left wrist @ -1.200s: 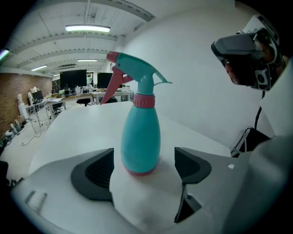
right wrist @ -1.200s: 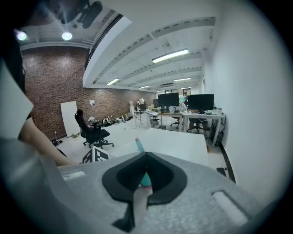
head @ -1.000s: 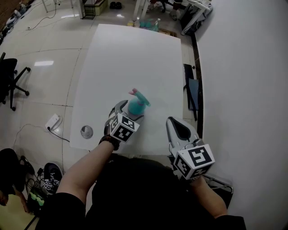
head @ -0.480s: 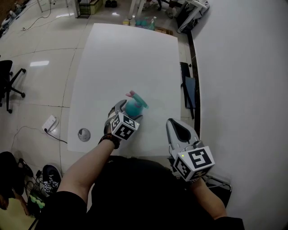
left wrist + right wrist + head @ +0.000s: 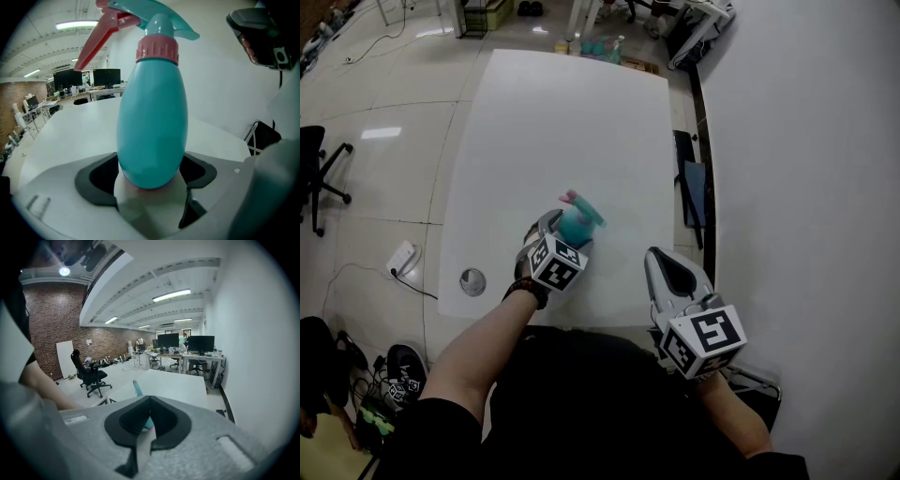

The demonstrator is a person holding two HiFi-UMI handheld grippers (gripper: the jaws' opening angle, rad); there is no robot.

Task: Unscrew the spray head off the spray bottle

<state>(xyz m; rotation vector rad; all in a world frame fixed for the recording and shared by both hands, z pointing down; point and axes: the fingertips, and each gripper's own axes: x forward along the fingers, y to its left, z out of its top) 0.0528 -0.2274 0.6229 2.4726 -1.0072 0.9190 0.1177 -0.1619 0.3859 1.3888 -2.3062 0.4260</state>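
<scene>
Spray bottle (image 5: 578, 226) is pinched low on its rounded teal body by the left hand-held gripper (image 5: 562, 239), whose dark pads are seen pressed against either side near the base. It is held above the near part of the white tabletop (image 5: 572, 122); whether its base rests on anything cannot be told. The spray head (image 5: 159, 16), with its pink trigger (image 5: 101, 35) and pink collar (image 5: 157, 48), is seated on the neck, so nothing is judged to be unscrewed yet.

The right hand-held gripper (image 5: 661, 262) is kept well apart to the right. Its jaws are pressed together with nothing between them.

Several failures can be expected from here. The body is smooth and egg-shaped, so it could be spun inside the pads once the collar is twisted, and no thread would be loosened. Because the grip is set far below the collar, the bottle could be levered sideways and tipped out. If the trigger were seized instead of the collar, it could be squeezed or bent. The collar cannot be taken at all until the right jaws are opened. Once freed, the head could be dropped.
</scene>
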